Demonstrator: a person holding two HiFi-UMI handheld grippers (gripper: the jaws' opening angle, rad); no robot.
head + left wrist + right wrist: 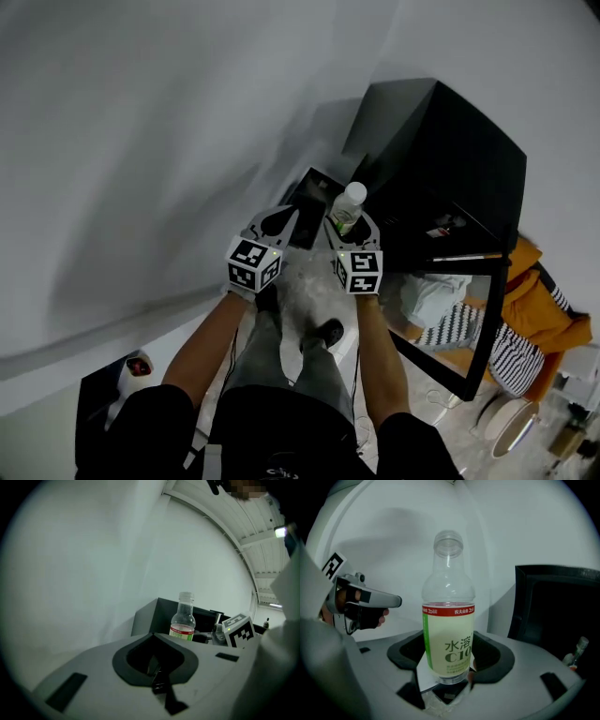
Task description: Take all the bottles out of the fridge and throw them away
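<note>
Head view looks steeply down along a broad white wall [141, 141] that fills most of the scene, with the black fridge [441, 159] against it at upper right and what looks like its dark-framed door [487, 319] swung open toward the person. Below stand the person's legs [281, 366] in grey trousers, both bare forearms reaching forward. An orange cloth [539, 305] and a striped cloth [459, 323] lie on the floor at right, seen partly through the door. The two grippers are held side by side in front of the fridge, near each other but apart. The left gripper [281, 221] has its jaws pressed together with nothing between them, as the left gripper view shows plainly, and it points toward the wall just left of the fridge. The right gripper [447, 681] is clamped on the base of the bottle [449, 620], which stands upright out of its jaws, outside the fridge and just in front of it. This bottle is clear plastic with a pale green label topped by a red band, and it looks empty. Low in the fridge's dark opening, at the right edge of the right gripper view, a small clear shape [577, 649] may be another bottle's neck; it is too small to be sure
</note>
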